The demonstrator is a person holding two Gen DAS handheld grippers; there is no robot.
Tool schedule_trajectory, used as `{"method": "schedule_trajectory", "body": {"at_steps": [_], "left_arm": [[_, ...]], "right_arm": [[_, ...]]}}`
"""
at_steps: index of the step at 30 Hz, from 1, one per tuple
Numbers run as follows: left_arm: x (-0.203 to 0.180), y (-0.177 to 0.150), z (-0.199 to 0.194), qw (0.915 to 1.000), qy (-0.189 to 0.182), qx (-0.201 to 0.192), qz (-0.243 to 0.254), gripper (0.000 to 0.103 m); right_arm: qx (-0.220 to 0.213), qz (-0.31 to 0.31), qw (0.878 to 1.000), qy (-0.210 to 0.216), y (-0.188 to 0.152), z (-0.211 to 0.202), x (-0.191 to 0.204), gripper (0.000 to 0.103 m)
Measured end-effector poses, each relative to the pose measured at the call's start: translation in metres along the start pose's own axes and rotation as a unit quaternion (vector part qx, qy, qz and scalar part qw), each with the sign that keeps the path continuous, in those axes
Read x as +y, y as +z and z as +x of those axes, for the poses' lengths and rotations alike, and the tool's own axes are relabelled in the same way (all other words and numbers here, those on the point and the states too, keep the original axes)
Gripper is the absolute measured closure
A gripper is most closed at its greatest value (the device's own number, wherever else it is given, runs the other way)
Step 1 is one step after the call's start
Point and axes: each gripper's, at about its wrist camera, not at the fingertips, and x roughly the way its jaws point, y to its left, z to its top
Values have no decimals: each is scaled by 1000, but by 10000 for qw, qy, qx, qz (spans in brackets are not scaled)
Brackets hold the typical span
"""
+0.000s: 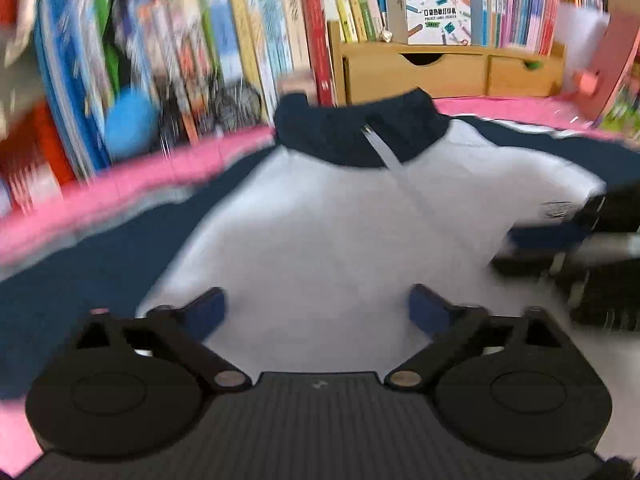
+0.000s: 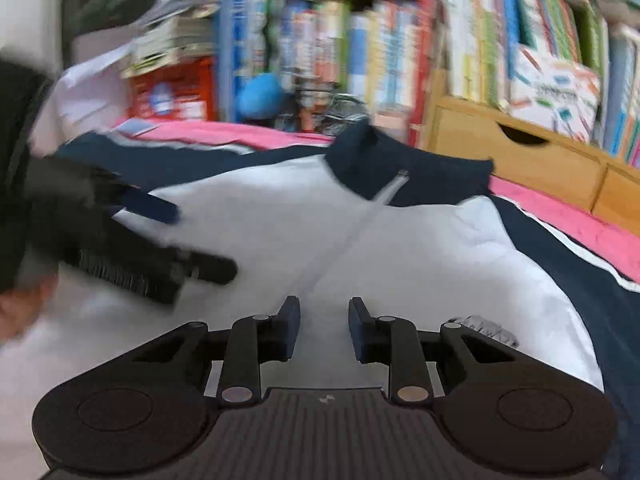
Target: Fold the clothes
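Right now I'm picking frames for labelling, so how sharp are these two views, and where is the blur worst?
Left wrist view: heavy motion smear on the books at left; the jacket is soft, the wooden drawer unit fairly crisp. Right wrist view: books and the left gripper streaked; the right gripper sharp. Both bend at the edges, fisheye.

We see a matt cloth jacket (image 1: 320, 240), white and navy, and at two o'clock a smooth wooden drawer box (image 1: 452, 72).
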Motion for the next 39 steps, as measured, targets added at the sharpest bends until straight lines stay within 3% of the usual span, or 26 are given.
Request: {"method": "schedule_trajectory", "body": {"at_steps": [4,6,8,9,10,13,16,17,18,20,22,23,24,25,27,28,29,30,31,33,34,36,39], "left_arm": [[10,17,29,9911,1225,-273,441,0],[26,27,45,9807,1896,-241,419,0],[54,29,47,9701,2423,10,125,12],[65,28,44,9666,2560,151,-23,19],[68,23,33,9738,2263,107,-179,19],[72,10,0,9896,1320,25,-578,18],[59,-7,-30,9961,451,35,-762,12],[56,-14,-39,9967,268,34,-770,11],[53,-19,-38,9970,403,109,-657,11],[51,-27,-38,9966,638,152,-506,8],[54,-34,-41,9955,841,93,-428,5],[57,-36,-43,9944,973,69,-398,3],[62,-37,-41,9937,1033,56,-430,1],[66,-37,-40,9929,1093,44,-462,0],[66,-40,-46,9912,1180,102,-588,2],[65,-42,-50,9902,1231,130,-640,3],[60,-44,-54,9907,1209,115,-611,3],[52,-48,-61,9917,1171,62,-528,3],[45,-51,-67,9926,1132,9,-445,3],[28,-58,-81,9938,1080,-57,-274,3],[21,-61,-90,9946,1005,-96,-250,3],[8,-68,-108,9960,856,-174,-202,2],[-16,-89,-138,9972,587,-191,-416,0]], "right_arm": [[-9,491,9925,-1121,22,30,-71,74],[108,858,9719,-2191,26,36,-126,70],[489,1458,9355,-3181,26,23,-168,70],[501,1669,9269,-3323,22,8,-178,70],[281,1857,9286,-3201,16,-9,-180,70],[-480,1889,9579,-2109,-13,-64,-171,67],[-485,1551,9796,-1180,-36,-83,-141,61],[-371,1467,9835,-996,-43,-84,-134,61],[-257,1382,9867,-811,-50,-86,-127,61],[-8,1430,9851,-953,-66,-82,-139,60],[-147,1681,9808,-979,-79,-96,-161,59],[-217,1807,9783,-992,-86,-104,-172,49],[-212,1836,9748,-1252,-92,-107,-182,52],[-80,1712,9672,-1874,-94,-104,-196,45],[205,1937,9203,-3393,-99,-111,-225,37],[286,2145,9035,-3700,-100,-115,-233,40],[299,2358,8944,-3788,-100,-124,-235,40],[40,2440,9034,-3527,-101,-138,-227,39],[-253,2298,9209,-3138,-101,-149,-210,36],[-691,1875,9483,-2464,-99,-165,-170,12],[-835,1600,9590,-2186,-97,-170,-147,8],[-1098,1102,9735,-1677,-91,-180,-100,2],[-1349,678,9845,-889,-90,-196,-28,0]]}}
